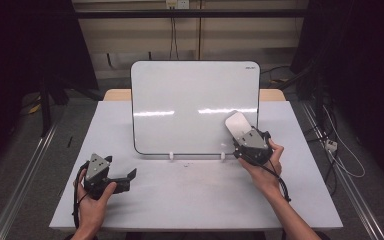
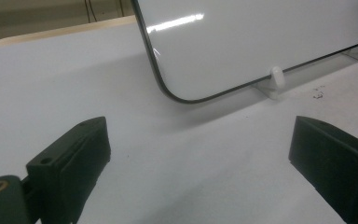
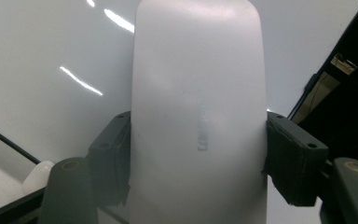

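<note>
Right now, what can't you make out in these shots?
- High view: whether the eraser touches the whiteboard; the angle hides any gap.
- Right gripper view: the eraser's lower end, cut off by the bottom edge; its grey print is too blurred to read.
- High view: the whiteboard's corner logo, too small.
- Left gripper view: the whiteboard's top, cut off by the frame.

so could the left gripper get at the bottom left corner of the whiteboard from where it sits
Probably yes. The left gripper rests on the table with its jaws open, and the stretch of table between it and the whiteboard corner is bare. The right gripper holds its eraser well off to the other side.
</note>
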Demonstrator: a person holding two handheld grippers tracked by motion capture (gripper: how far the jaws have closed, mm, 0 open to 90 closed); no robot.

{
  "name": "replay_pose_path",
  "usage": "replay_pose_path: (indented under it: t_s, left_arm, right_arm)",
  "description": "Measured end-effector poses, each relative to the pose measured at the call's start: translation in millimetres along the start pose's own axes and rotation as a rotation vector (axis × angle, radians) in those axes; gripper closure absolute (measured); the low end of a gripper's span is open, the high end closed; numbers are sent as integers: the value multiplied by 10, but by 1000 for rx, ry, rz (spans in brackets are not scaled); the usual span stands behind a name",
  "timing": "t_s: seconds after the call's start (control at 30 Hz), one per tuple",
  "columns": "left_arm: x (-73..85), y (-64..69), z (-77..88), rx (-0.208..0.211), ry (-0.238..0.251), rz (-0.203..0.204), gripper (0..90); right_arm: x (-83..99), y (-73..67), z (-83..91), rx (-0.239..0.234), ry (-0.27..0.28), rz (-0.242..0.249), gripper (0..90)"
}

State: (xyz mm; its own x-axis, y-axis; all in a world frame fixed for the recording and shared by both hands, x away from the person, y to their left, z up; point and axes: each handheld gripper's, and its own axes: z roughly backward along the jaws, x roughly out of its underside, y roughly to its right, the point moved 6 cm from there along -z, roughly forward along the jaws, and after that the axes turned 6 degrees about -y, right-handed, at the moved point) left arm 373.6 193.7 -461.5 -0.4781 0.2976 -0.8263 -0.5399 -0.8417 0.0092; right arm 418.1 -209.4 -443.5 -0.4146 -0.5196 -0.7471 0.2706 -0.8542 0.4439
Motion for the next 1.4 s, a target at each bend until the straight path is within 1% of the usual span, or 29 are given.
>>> replay_pose_path:
  t_s: [0.07,0.13,0.17,0.33,0.43,0.47,0.5,0.57,0.67,0.8,0.93,0.97,1.03,1.07,1.1,1.13,1.2,1.23,1.3,1.37,1.4]
  left_arm:
    - [3,-4,12,0,-5,-10,51]
    - [1,-15,19,-2,-2,-7,51]
    - [-1,-16,15,-1,3,3,51]
    - [-16,3,0,2,6,-5,52]
    - [-22,24,-11,4,-1,-14,51]
    - [-23,23,-11,1,-6,-19,51]
    - [-28,29,-14,3,-2,-10,51]
    - [-34,30,-17,1,0,-6,51]
    - [-28,24,-20,-2,-5,-5,51]
    - [-18,17,-38,-5,-12,-1,51]
    - [-17,26,-30,-3,-11,-7,51]
    - [-17,25,-24,-2,-7,-7,51]
    - [-10,17,-12,-3,-5,-4,51]
    - [-8,12,-7,-4,-5,-1,51]
    - [-11,8,-6,-4,-4,-2,51]
    - [-13,7,-9,-4,-3,-3,51]
    - [-12,11,-15,1,-5,-6,51]
    - [-13,14,-15,1,-4,-7,51]
    - [-21,16,-12,3,0,-9,51]
    - [-17,18,-16,4,0,-8,51]
    - [-14,17,-17,5,-3,-7,51]
  right_arm:
    - [18,-13,-46,4,-17,7,316]
    - [46,-15,-83,13,-23,13,316]
    - [47,-16,-90,17,-20,15,316]
    - [46,-19,-91,19,-23,15,315]
    - [47,-25,-93,27,-25,16,315]
    - [47,-21,-92,22,-24,11,314]
    - [48,-19,-92,20,-23,8,313]
    - [49,-19,-93,21,-21,10,312]
    - [57,-3,-88,-4,-22,-9,306]
    - [61,7,-91,-22,-25,-35,295]
    - [61,21,-90,-37,-20,-57,266]
    - [58,29,-88,-38,-18,-65,247]
    - [51,33,-84,-57,-9,-76,217]
    - [52,28,-85,-65,-11,-77,176]
    - [56,15,-88,-84,-12,-81,127]
    - [59,3,-90,-102,-14,-87,99]
    - [60,-2,-86,-110,-15,-97,60]
    - [51,0,-76,-127,-9,-115,54]
    - [36,12,-56,-138,6,-136,44]
    - [29,20,-39,-155,11,-157,37]
    - [30,28,-29,-155,10,-163,37]
